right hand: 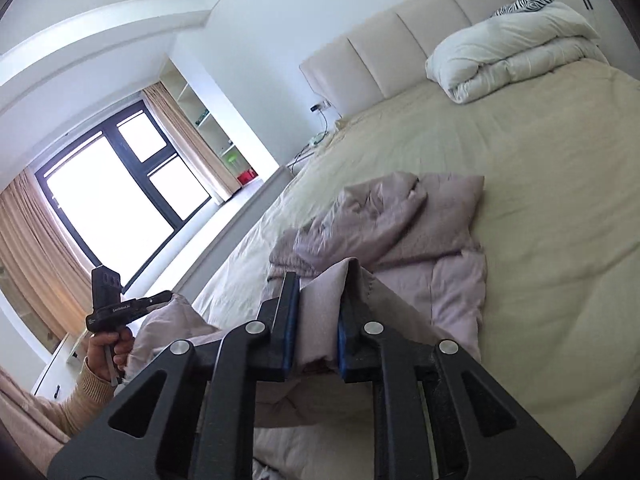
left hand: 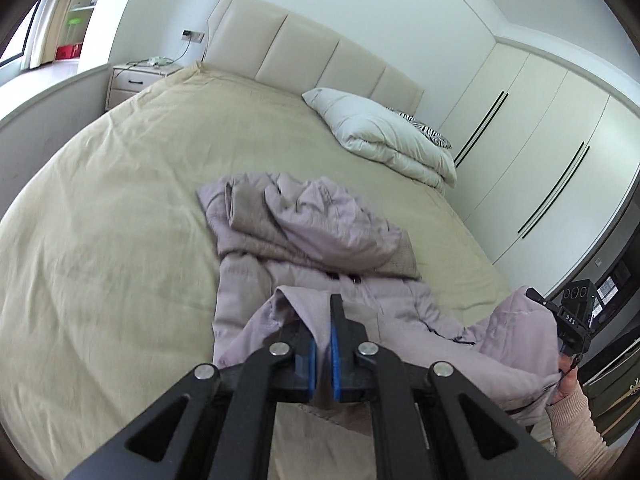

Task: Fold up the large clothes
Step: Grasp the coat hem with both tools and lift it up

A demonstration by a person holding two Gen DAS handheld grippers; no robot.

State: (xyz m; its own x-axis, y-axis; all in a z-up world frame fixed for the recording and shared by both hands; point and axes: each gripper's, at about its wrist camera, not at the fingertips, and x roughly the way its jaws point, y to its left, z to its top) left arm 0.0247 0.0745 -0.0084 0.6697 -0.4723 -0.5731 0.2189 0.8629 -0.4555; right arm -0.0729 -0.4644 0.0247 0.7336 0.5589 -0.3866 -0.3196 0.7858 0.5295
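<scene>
Lilac coat [left hand: 304, 232] pinched, window [right hand: 116, 196] rightward only

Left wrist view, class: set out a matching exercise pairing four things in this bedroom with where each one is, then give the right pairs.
1 crumpled lilac padded coat
2 folded white duvet
3 zebra-striped pillow
4 small cream bedside cabinet

A beside the bed's far left corner
B behind the duvet
C mid-bed, edges clamped in both jaws
D by the cream padded headboard

Pairs: 1-C, 2-D, 3-B, 4-A
</scene>
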